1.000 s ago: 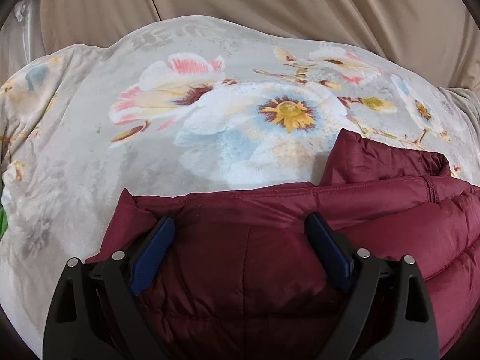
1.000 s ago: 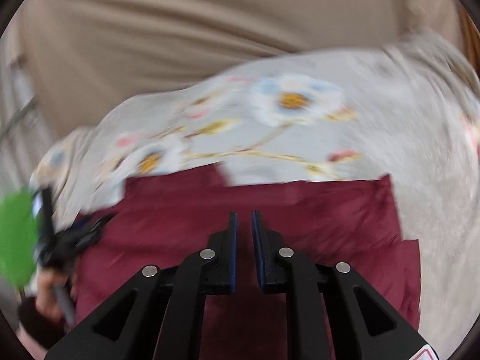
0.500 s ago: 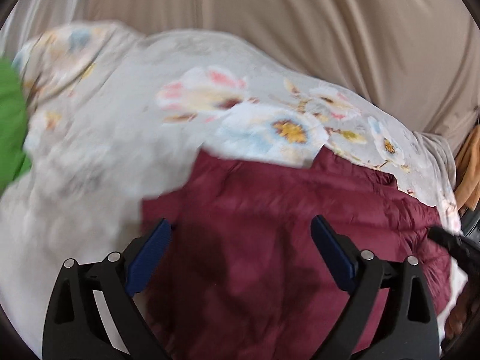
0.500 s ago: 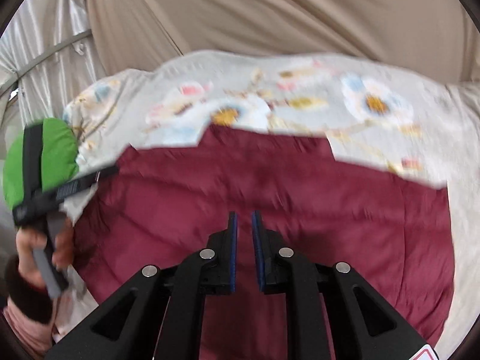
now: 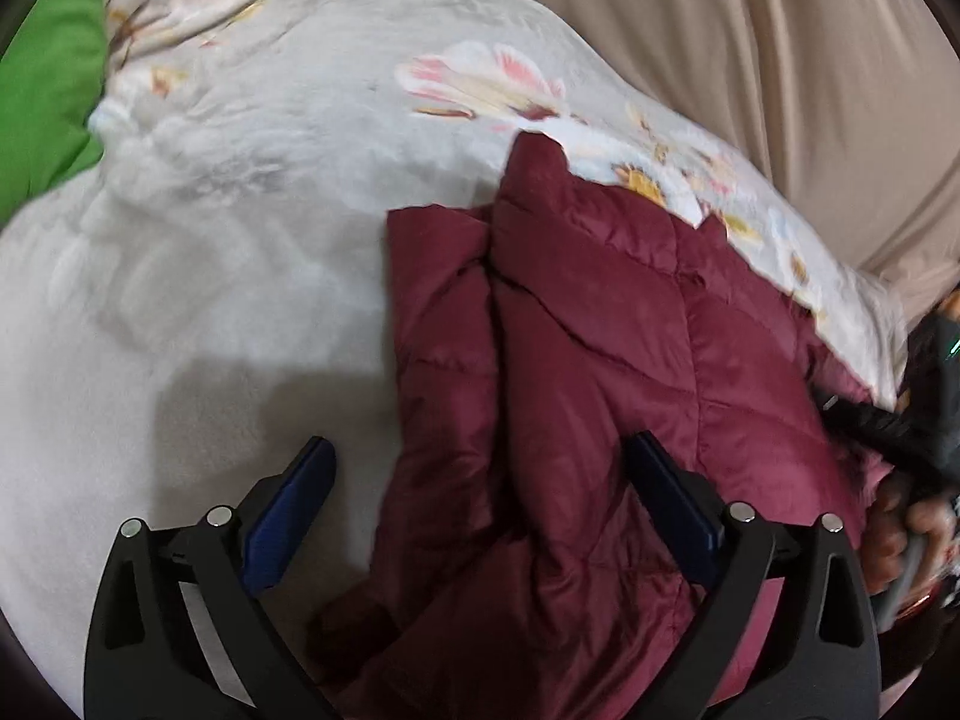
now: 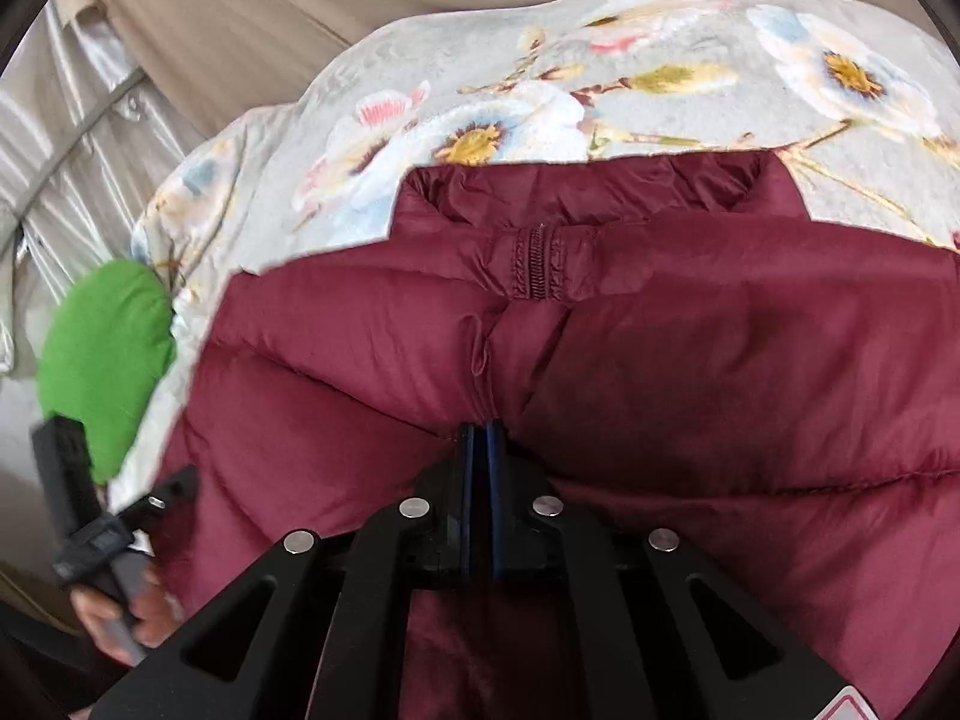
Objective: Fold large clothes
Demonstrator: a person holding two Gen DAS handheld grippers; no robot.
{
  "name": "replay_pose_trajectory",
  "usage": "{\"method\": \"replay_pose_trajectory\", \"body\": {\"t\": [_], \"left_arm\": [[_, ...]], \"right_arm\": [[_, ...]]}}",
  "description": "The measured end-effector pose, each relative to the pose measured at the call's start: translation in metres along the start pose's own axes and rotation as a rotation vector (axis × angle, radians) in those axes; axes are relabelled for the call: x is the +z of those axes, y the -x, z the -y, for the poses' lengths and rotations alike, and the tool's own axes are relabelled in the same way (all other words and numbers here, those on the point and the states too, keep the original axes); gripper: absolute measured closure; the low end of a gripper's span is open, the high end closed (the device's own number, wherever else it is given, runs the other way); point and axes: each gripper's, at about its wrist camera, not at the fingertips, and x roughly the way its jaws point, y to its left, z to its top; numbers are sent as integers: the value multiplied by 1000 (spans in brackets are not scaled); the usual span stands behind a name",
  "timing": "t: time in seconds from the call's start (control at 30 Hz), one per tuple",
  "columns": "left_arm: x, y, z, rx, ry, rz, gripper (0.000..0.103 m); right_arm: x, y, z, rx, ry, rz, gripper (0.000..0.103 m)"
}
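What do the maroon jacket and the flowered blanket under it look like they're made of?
Maroon jacket: likely thin nylon or polyester shell over padding; it has a slight sheen, puffy stitched panels and a zipper. Flowered blanket: looks like soft fleece or plush, matte and fuzzy, with a printed floral pattern.

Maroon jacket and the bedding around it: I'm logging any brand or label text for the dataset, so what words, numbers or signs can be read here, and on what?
No text can be read in either view.
Maroon jacket: no label or brand shows.
Floral blanket: faint grey marks near its far edge, too blurred to read.
Right tool: corner of a red-and-white sticker on its frame, cut off by the picture edge, unreadable.
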Motion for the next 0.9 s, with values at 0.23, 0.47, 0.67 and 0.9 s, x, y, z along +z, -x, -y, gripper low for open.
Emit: {"method": "replay_pose_trajectory", "body": {"t": [0.23, 0.47, 0.67, 0.9], "left_arm": [[4, 0, 20, -126, 17, -29, 22], [25, 46, 83, -286, -96, 64, 82], [35, 86, 155, -399, -218, 175, 92], [33, 104, 172, -448, -241, 203, 93]], "right_arm": [[13, -36, 1, -17, 21, -64, 103], [4, -37, 2, -5, 56, -30, 103], [0, -11, -1, -21, 62, -9, 97], [-50, 83, 5, 82, 116, -19, 91]]}}
